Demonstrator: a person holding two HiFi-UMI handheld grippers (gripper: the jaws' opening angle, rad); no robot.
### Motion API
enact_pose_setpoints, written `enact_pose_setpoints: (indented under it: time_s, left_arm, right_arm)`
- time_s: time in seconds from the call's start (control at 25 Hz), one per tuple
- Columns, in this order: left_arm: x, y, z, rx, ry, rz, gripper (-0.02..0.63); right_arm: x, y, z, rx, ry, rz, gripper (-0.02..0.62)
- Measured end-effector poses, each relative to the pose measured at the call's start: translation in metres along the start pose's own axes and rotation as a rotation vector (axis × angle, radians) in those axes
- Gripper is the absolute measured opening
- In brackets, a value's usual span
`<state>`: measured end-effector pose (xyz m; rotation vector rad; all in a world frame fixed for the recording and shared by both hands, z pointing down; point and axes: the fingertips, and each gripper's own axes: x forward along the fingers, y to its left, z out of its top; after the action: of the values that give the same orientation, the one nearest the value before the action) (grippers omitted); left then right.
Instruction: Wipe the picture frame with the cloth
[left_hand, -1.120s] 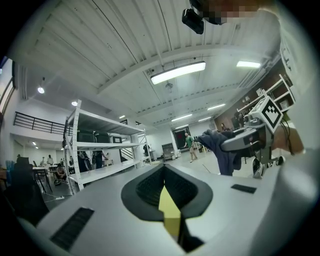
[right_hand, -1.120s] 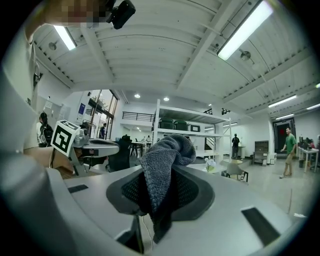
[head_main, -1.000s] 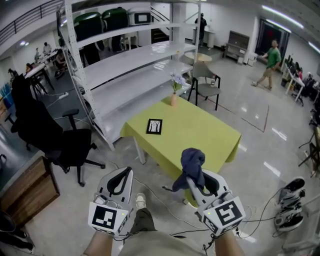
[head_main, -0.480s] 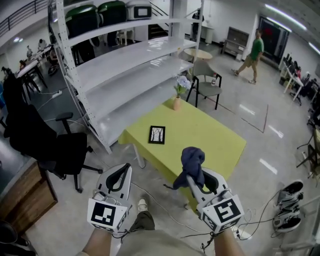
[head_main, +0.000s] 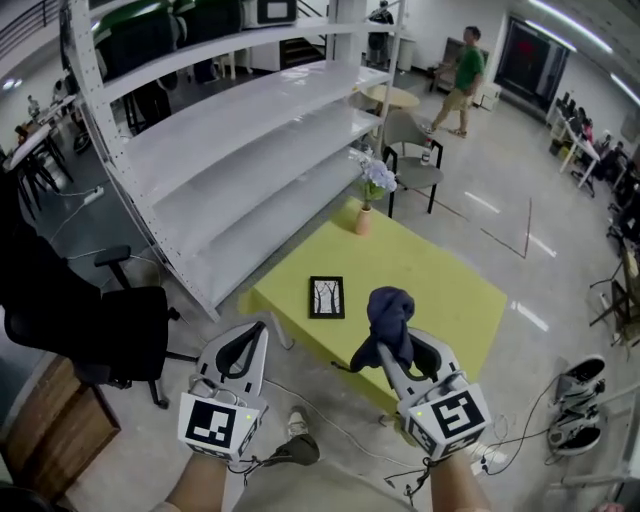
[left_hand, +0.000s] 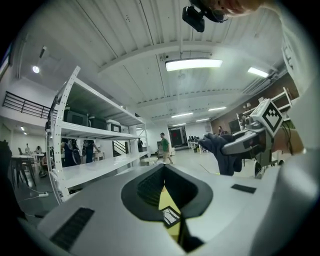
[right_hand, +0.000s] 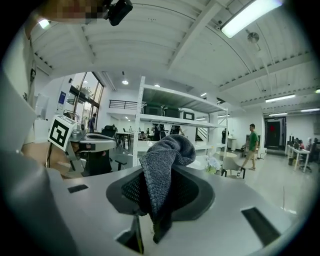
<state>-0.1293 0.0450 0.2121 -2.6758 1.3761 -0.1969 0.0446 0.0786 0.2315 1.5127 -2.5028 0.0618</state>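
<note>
I'm on the approach: my right gripper (head_main: 390, 352) is clamped on the dark cloth (head_main: 388, 310), my left gripper (head_main: 250, 340) is pinched together on nothing, and the picture frame (head_main: 327, 297) lies flat on the green table (head_main: 450, 290) ahead, not yet touched. Next, I judge, I step in and lower the cloth onto its face. Open tabletop surrounds it, with the vase (head_main: 364, 218) well off at the far edge, but the frame sits near the table's left edge, so a hard wipe could slide it off.

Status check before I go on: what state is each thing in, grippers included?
Left gripper: shut, empty.
Right gripper: shut on the cloth.
Cloth: bunched, sticking up from the jaws.
Picture frame: flat on the table, untouched.
Vase: upright, holding flowers.
</note>
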Motion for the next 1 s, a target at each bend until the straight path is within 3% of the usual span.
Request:
enact_pose_setpoints:
  time_s: [0.4, 0.76, 1.0]
  left_arm:
    - [0.076, 0.093, -0.016, 0.021, 0.006, -0.076, 0.008]
    - [0.113, 0.124, -0.034, -0.022, 0.029, -0.078, 0.008]
    - [0.141, 0.121, -0.046, -0.034, 0.053, -0.077, 0.008]
  right_arm:
    - [0.108, -0.021, 0.009, 0.028, 0.054, -0.066, 0.112]
    - [0.155, -0.043, 0.008, 0.022, 0.089, -0.071, 0.113]
    - [0.176, -0.066, -0.004, 0.053, 0.109, -0.052, 0.112]
